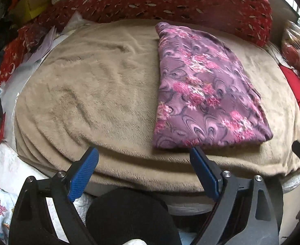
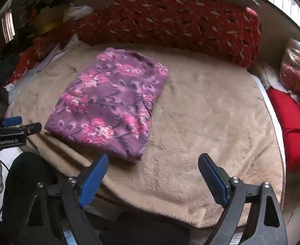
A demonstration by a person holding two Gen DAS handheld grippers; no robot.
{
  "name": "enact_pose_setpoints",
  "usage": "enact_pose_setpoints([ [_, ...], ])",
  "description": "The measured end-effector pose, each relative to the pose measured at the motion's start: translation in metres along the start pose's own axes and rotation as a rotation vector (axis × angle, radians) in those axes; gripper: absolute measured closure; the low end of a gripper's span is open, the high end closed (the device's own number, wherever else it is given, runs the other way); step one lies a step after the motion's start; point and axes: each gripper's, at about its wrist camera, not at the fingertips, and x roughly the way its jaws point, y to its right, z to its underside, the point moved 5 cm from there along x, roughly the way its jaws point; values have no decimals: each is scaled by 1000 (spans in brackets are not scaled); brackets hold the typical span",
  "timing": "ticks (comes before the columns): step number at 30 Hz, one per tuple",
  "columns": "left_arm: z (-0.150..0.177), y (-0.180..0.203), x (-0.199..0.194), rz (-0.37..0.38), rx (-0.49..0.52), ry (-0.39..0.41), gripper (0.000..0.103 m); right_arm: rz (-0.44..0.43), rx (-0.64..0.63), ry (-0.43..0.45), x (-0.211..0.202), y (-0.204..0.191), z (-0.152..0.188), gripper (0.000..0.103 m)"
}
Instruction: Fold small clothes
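Floral cloth [image 1: 203, 89] lies folded on the tan blanket [image 1: 92, 85], just before the red pillow [image 1: 170, 2]. Left gripper [image 1: 143, 173] and right gripper [image 2: 153, 178]: fingers spread, empty. Risk: snagging the plush blanket, or undoing the fold.

Work surface: a bed covered by a beige plush blanket [image 1: 100, 85], nap brushed unevenly, with shallow wrinkles, hanging over the near edge in soft folds. Directly on the blanket: one purple floral garment [image 1: 203, 89], folded into a flat rectangle, lying toward my right half of the surface. A long red patterned bolster [image 2: 170, 20] runs along the far edge, touching the blanket.
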Motion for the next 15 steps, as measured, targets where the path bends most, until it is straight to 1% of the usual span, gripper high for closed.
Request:
enact_pose_setpoints([
  [7, 12, 2, -13, 8, 25, 22, 11, 15, -12, 41, -14, -10, -1, 11],
  [15, 21, 12, -26, 40, 46, 37, 11, -1, -15, 45, -17, -17, -2, 11],
])
